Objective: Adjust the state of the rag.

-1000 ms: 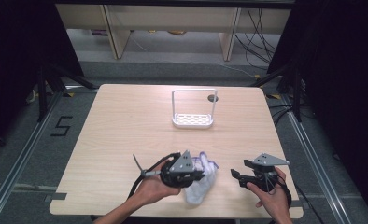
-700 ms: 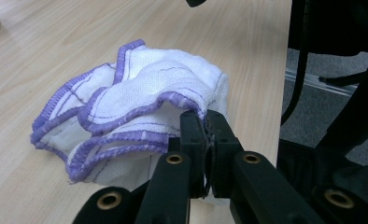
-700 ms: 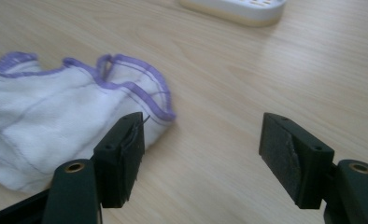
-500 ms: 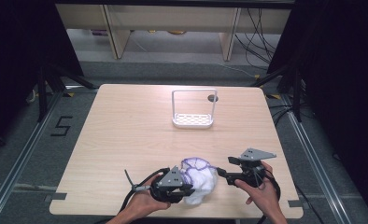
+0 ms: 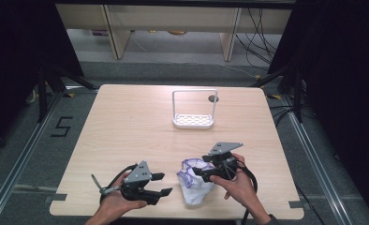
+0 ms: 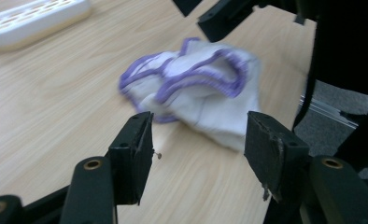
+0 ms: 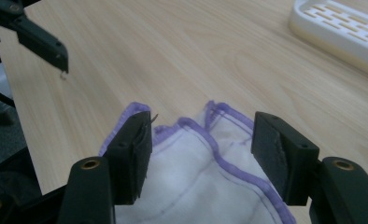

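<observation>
The white cloth with purple trim (image 5: 195, 182) was found crumpled on the table (image 5: 126, 122), just ahead of the left gripper (image 5: 160, 184), whose jaws were spread and empty. The right gripper (image 5: 199, 171) was held over it, jaws spread, the cloth's hem seen between them.

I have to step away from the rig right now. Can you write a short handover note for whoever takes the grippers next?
Left gripper: open, holding nothing, set apart to the left of the cloth.
Right gripper: open, jaws straddling the purple-edged rim of the white cloth, not closed on it.
The cloth lies crumpled near the front edge of the table; the white rack stands farther back, with nothing on it.
Done: cloth released on the table.
Left: probably grip the cloth's edge and spread or fold it.
</observation>
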The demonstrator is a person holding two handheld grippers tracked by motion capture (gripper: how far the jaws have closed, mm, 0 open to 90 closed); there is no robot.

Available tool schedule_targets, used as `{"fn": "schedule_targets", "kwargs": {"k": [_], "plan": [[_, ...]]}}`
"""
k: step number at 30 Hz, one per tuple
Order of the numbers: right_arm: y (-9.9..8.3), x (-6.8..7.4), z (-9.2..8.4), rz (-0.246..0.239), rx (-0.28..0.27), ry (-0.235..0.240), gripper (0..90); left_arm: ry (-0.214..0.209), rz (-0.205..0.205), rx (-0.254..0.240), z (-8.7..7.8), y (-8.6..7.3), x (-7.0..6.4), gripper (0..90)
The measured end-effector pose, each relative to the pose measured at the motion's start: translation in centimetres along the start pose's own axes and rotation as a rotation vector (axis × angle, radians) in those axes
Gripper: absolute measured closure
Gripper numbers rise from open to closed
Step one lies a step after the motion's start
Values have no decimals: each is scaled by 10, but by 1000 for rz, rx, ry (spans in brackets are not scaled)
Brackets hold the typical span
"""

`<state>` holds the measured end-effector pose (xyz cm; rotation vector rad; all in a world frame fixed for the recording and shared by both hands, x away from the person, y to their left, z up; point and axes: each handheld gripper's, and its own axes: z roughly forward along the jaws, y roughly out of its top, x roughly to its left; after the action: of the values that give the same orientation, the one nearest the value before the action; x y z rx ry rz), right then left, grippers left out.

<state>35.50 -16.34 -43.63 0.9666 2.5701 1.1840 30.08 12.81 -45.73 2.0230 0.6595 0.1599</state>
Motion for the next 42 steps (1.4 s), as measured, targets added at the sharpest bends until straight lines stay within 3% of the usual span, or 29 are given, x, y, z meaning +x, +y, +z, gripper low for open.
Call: {"fn": "schedule_targets", "kwargs": {"k": [4,6,9,12,15,16,17,19,24,26,31,32,35,37,40,41,42], "plan": [[9,6,15,-17,38,10,404,37,-44,9,-7,-14,11,401],[13,6,24,-2,59,15,419,44,-75,7,-9,-20,17,400],[14,1,37,15,131,15,459,62,-108,12,-12,-27,24,400],[9,-6,45,61,180,36,536,68,-125,14,-13,-31,28,401],[3,-12,50,47,166,73,680,67,-131,18,-13,-32,32,403],[2,-10,47,83,194,67,741,65,-138,11,-13,-33,32,404],[1,-13,46,38,165,66,789,72,-136,18,-13,-33,31,405],[1,-14,38,13,143,84,843,69,-142,15,-12,-33,31,405],[-1,-11,-3,-7,52,78,855,66,-129,16,-12,-32,34,406],[-5,-10,-22,-20,9,46,856,67,-137,13,-12,-31,32,407],[-34,-8,-61,-7,-59,7,858,73,-137,3,-13,-24,34,407],[-42,-4,-66,22,-57,-5,858,65,-135,-4,-13,-22,36,407],[-67,-5,-75,25,-31,-16,857,67,-129,10,-8,-12,41,407],[-82,-5,-74,81,-11,-5,857,67,-132,5,-2,-6,43,407],[-98,-15,-68,74,23,-13,856,40,-134,7,13,8,48,409],[-101,-14,-67,109,36,-14,856,19,-145,11,20,13,48,409],[-103,-18,-66,95,42,-20,856,15,-143,15,26,16,49,409]]}}
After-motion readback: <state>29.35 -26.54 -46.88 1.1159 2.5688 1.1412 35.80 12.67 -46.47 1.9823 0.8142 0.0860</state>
